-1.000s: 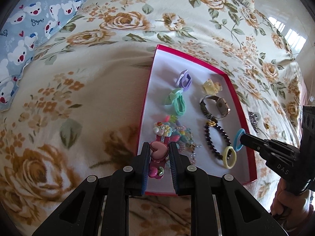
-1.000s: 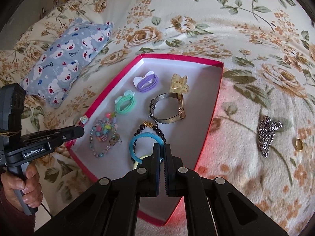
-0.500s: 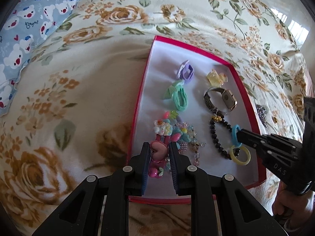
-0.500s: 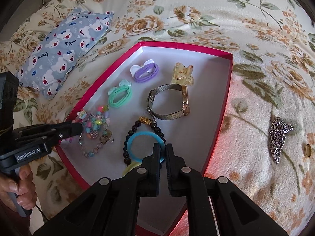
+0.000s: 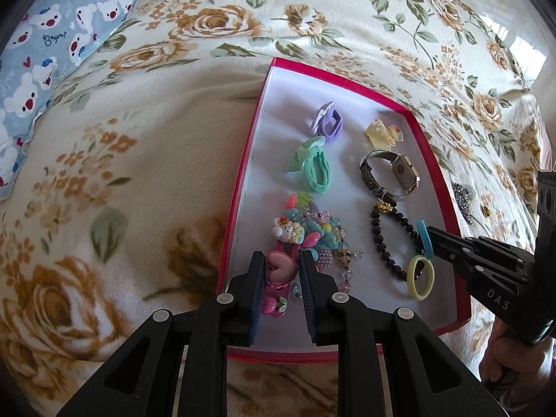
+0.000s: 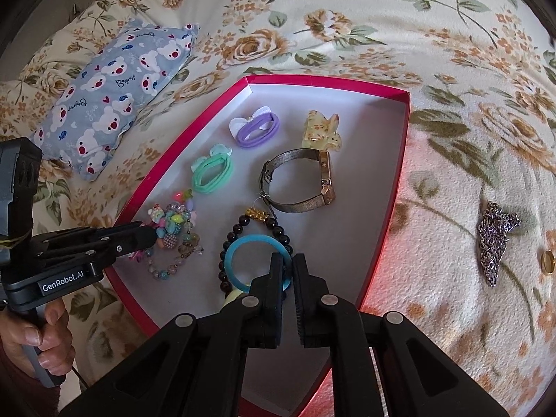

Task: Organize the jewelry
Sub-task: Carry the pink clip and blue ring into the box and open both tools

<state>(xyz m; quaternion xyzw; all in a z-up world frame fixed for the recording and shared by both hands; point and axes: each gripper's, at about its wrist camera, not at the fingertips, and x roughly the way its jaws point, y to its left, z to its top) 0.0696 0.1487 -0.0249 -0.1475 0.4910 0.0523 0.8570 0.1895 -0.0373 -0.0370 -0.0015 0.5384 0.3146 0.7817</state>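
A red-rimmed tray (image 5: 239, 180) with a white floor lies on the flowered bedspread. My left gripper (image 5: 279, 257) is shut on a pink heart hair clip (image 5: 280, 271) at the tray's near left, over a colourful bead bracelet (image 6: 173, 236). My right gripper (image 6: 288, 260) is shut on the rim of a blue ring (image 6: 255, 239), which stands on edge above a black bead bracelet (image 6: 274, 224) and a yellow ring (image 5: 420, 278). Outside the tray, to its right, lie a silver chain (image 6: 495, 239) and a small gold ring (image 6: 548, 261).
Farther back in the tray sit a purple hair tie (image 6: 259, 130), a green hair tie (image 6: 212, 173), a yellow claw clip (image 6: 321, 130) and a watch (image 6: 299, 180). A blue bear-print pillow (image 6: 111, 97) lies left of the tray. A hand (image 6: 31, 330) grips the left handle.
The right jaws have parted a hair's breadth around the blue ring's rim. Both grippers stay about where they were, each with its piece.
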